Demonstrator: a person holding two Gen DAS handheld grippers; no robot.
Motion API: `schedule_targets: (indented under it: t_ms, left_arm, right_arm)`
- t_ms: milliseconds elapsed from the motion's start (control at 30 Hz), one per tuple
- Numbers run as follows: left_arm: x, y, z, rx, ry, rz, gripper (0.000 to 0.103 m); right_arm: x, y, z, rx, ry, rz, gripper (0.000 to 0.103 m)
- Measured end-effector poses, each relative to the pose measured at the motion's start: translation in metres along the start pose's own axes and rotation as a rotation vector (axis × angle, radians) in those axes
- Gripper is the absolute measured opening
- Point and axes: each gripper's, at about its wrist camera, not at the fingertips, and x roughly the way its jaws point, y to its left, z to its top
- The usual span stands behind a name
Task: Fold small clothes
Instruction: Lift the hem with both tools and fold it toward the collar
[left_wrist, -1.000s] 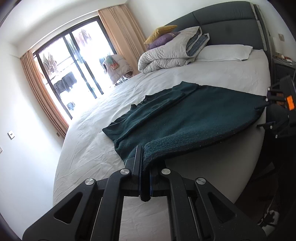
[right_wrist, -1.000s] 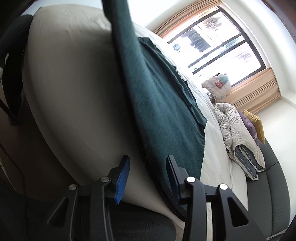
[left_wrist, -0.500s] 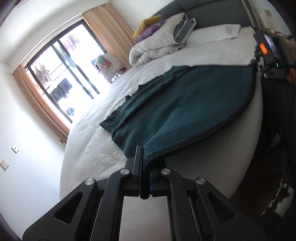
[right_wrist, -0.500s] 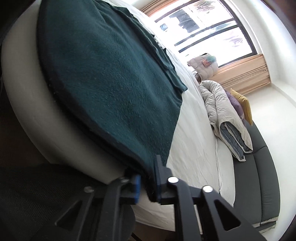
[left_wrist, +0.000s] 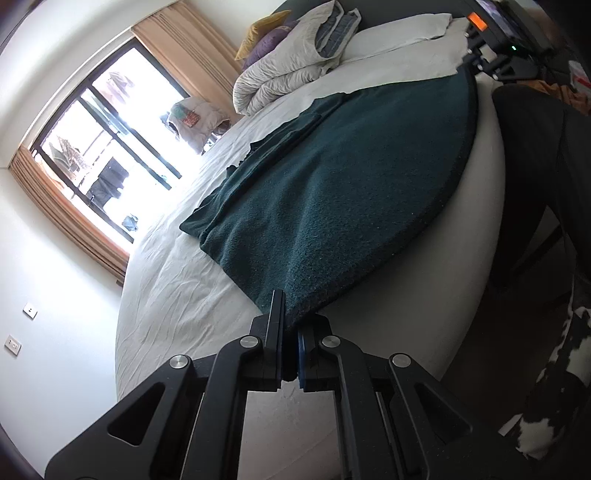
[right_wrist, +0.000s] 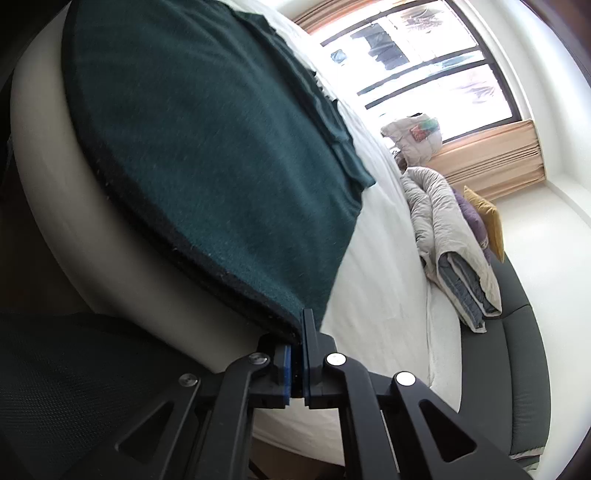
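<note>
A dark green knitted garment (left_wrist: 332, 192) is spread flat on the white sheet of a bed (left_wrist: 177, 295), with its near hem lying along the rounded edge of the mattress. One corner of that hem is clamped in the left gripper (left_wrist: 290, 332), whose black fingers are pressed together on the fabric. The opposite corner of the same hem is pinched in the right gripper (right_wrist: 297, 350); its jaws have just been closing and are now clenched on the doubled edge of the cloth. In the left wrist view, the right gripper (left_wrist: 495, 55) is seen at the far end of the hem, beside the dark-clothed leg of the person (left_wrist: 535, 177) standing at the bed's edge. Folded parts of the garment are bunched along its far side, toward the window (left_wrist: 110, 147).

A rolled grey quilt (right_wrist: 447, 236) rests near the dark upholstered headboard (right_wrist: 509, 369), with a purple cushion (right_wrist: 472, 218) and a yellow cushion (right_wrist: 491, 221) just behind it. Beige curtains (right_wrist: 491, 155) hang beside the window.
</note>
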Motion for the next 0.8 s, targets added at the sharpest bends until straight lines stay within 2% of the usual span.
schedule_targets:
  t_ms: [233, 433, 633, 800]
  left_arm:
    - [0.003, 0.009, 0.004, 0.048, -0.003, -0.039, 0.004]
    - [0.018, 0.067, 0.031, -0.061, -0.016, -0.044, 0.004]
    - [0.073, 0.128, 0.063, -0.115, 0.019, -0.015, 0.004]
    - [0.146, 0.189, 0.088, -0.215, 0.077, -0.018, 0.004]
  right_arm:
    - [0.0, -0.027, 0.016, -0.048, -0.048, -0.026, 0.003]
    - [0.016, -0.065, 0.05, -0.053, -0.108, -0.036, 0.003]
    - [0.057, -0.121, 0.093, -0.013, -0.132, -0.047, 0.003]
    - [0.107, -0.159, 0.131, 0.023, -0.119, -0.016, 0.003]
